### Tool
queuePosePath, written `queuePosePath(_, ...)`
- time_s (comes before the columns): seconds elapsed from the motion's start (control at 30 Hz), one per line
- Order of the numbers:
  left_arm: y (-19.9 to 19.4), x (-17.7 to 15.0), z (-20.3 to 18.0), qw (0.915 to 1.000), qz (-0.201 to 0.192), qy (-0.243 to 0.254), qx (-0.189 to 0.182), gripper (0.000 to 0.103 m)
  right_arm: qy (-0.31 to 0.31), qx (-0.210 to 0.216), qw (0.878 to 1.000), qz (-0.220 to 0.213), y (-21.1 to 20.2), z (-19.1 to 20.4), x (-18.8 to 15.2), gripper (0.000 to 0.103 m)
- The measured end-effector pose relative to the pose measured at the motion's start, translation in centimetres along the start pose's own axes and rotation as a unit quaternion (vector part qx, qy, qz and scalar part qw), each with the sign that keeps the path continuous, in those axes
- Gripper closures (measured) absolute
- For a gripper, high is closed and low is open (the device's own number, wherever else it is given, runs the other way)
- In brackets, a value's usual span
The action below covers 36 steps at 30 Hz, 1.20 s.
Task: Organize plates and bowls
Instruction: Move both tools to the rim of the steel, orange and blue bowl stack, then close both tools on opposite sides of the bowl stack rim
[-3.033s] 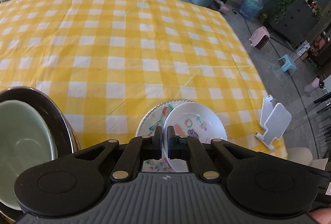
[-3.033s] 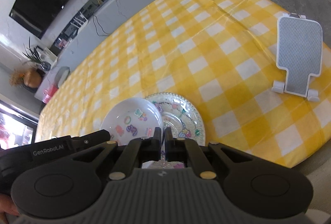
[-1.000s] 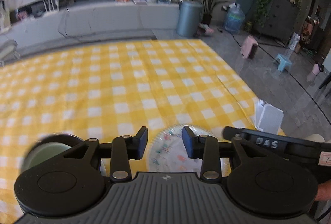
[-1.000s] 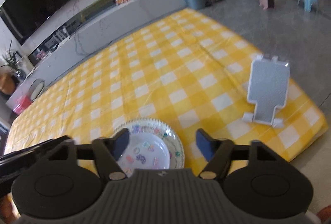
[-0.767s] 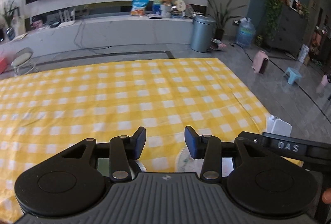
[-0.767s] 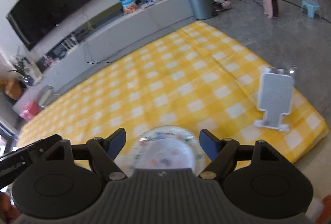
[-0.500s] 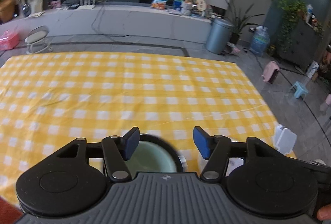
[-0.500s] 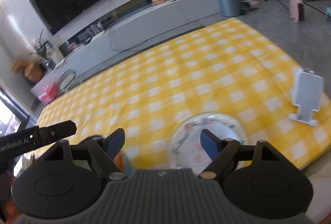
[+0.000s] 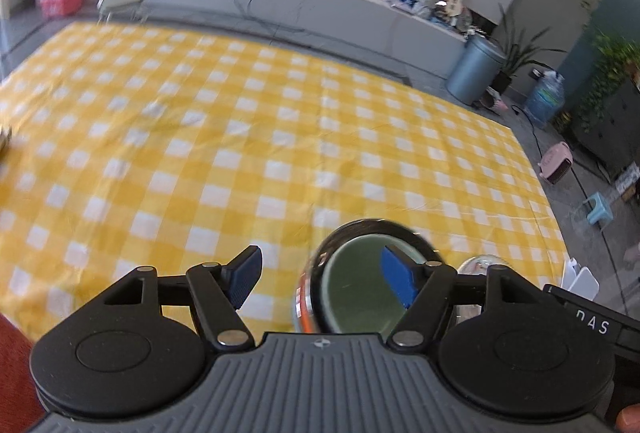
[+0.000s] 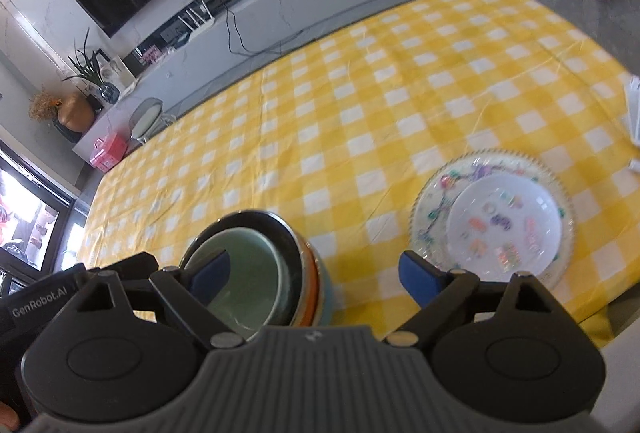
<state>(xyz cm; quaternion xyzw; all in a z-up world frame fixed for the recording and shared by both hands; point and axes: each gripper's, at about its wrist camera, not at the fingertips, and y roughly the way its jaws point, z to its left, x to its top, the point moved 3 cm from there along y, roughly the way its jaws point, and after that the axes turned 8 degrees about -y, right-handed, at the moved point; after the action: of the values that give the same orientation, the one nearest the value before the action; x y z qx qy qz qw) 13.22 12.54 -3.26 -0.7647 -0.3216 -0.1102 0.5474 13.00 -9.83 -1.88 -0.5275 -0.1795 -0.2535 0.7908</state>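
A stack of bowls stands near the front edge of the yellow checked table: a pale green bowl [image 9: 352, 293] [image 10: 244, 273] nested in a dark bowl, with orange and blue rims below. To its right lies a patterned plate [image 10: 436, 201] with a white decorated bowl [image 10: 504, 229] in it; the left wrist view shows only a sliver of the plate [image 9: 476, 265]. My left gripper [image 9: 322, 281] hovers above the stack's left rim, jaws opening, nothing gripped. My right gripper [image 10: 314, 279] hangs between stack and plate, jaws opening, nothing pressed by its pads.
A white stand [image 10: 634, 113] [image 9: 582, 279] sits at the table's right edge. The other gripper's black body shows at the right [image 9: 592, 317] and the left [image 10: 40, 301]. A red sleeve [image 9: 16, 365] is at the lower left. Floor, bin and cabinet lie beyond the table.
Both grippers swung left along the table: the bowl stack came in under their fingers and the plate with the white bowl slid to the right. Both pairs of jaws widened.
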Motion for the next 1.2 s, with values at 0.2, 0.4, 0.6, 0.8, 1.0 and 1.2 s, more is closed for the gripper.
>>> queuePosePath(0.2,2.5,-0.7,2.1,0.9974,0.045,-0.054,-0.015,0.023,0.008,-0.022,0.999,0.022,2.5,0.3,-0.7,0.014)
queuePosePath(0.4,4.8,-1.4,3.1,0.9931,0.075,-0.089,-0.018,0.023,0.053,-0.006,0.997,0.064,5.3,-1.4,-1.6,0.019)
queuePosePath(0.6,6.5,-1.9,3.6,0.9877,0.102,-0.116,-0.025,0.026,0.066,0.012,0.994,0.09,7.4,-1.6,-2.2,0.022)
queuePosePath(0.8,7.3,-2.2,3.3,0.9858,0.117,-0.115,-0.034,0.03,0.088,0.042,0.99,0.103,8.6,-2.1,-2.4,0.027)
queuePosePath(1.0,8.0,-2.5,2.8,0.9849,0.129,-0.11,-0.034,0.036,0.106,0.072,0.986,0.104,8.8,-2.7,-2.6,0.038)
queuePosePath(1.2,8.1,-2.6,2.4,0.9855,0.128,-0.105,-0.04,0.037,0.116,0.094,0.983,0.103,8.8,-2.5,-2.8,0.049)
